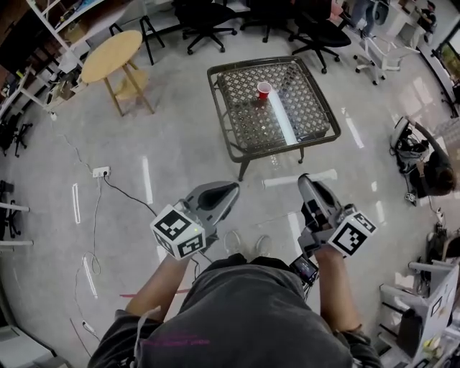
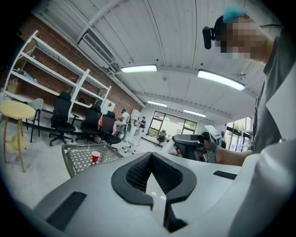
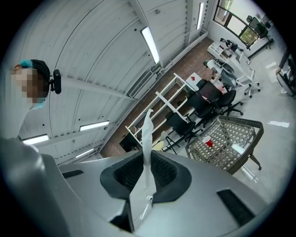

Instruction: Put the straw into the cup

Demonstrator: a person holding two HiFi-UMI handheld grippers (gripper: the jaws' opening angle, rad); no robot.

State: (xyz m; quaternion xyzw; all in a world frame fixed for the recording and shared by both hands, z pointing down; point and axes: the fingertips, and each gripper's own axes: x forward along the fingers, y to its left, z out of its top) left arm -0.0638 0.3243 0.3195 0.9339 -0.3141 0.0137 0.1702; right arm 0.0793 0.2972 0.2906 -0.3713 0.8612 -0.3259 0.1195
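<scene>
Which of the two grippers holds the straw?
The right gripper: a white straw stands between its fingers, while the left gripper holds nothing.

- The low table (image 1: 219, 115) stands at 12 o'clock from the person, well ahead of both grippers.
- The cup (image 1: 264, 90) stands upright on that table, toward its far edge.
- The round table (image 1: 111, 56) is at 11 o'clock, left of the low table and apart from it.
- Office chairs (image 1: 205, 21) stand behind both tables, from 12 to 1 o'clock.
- A power strip (image 1: 101, 172) lies on the floor at 10 o'clock.
- A seated person (image 1: 435, 180) is at 2 o'clock, right of the low table.
- The left gripper (image 1: 231, 190) and right gripper (image 1: 305, 180) are side by side between the person and the low table. The straw (image 3: 147, 139) stands between the right one's jaws.
</scene>
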